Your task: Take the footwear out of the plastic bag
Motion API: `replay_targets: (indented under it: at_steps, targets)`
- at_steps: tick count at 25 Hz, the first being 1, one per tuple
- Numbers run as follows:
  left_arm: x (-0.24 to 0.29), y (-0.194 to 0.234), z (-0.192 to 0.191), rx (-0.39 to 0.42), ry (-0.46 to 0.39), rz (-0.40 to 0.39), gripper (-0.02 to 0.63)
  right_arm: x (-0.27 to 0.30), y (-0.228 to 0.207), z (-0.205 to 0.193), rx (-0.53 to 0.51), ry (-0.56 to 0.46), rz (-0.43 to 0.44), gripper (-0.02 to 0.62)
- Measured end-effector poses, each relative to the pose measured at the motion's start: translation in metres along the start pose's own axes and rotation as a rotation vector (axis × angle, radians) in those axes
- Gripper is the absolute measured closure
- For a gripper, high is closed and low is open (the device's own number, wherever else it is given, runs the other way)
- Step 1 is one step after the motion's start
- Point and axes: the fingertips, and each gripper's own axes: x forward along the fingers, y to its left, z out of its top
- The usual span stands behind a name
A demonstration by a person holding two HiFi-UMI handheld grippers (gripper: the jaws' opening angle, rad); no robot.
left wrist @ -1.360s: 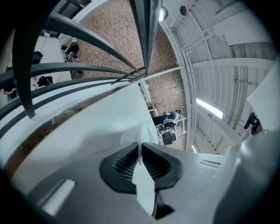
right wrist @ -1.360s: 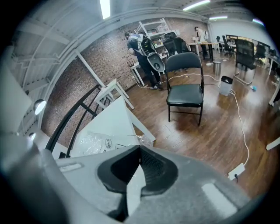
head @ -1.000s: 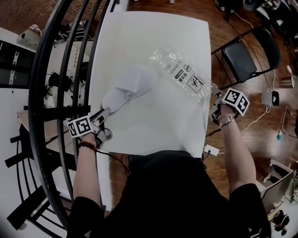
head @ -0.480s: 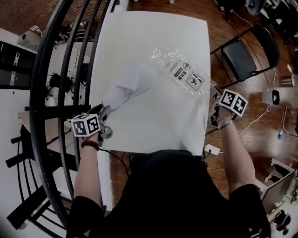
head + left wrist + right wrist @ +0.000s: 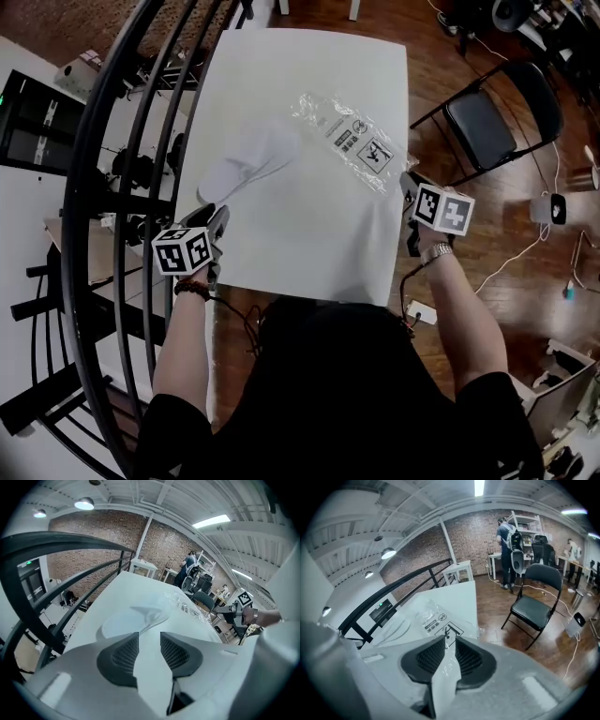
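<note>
The white table [image 5: 309, 239] bears white footwear [image 5: 246, 169] ahead of the left gripper [image 5: 216, 221] and a plastic bag [image 5: 352, 142] just ahead of the right gripper [image 5: 407, 187].

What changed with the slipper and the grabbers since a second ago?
The left gripper came off the white cloth slipper and drew back; its jaws have just been closing, empty. The right gripper has just been closing too, with an edge of the clear plastic bag between its jaws. Slipper and bag stayed put.
</note>
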Motion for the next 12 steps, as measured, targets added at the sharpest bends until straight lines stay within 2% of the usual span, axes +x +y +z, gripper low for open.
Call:
replay_targets:
  at_steps: [4, 12]
  targets:
    - [-0.029, -0.037, -0.011, 0.023, -0.058, 0.019, 0.465, -0.025, 0.033, -0.015, -0.156, -0.023, 0.076, 0.599]
    - [-0.055, -0.152, -0.012, 0.129, -0.135, 0.033, 0.537, -0.082, 0.078, -0.022, -0.441, -0.102, 0.231, 0.603]
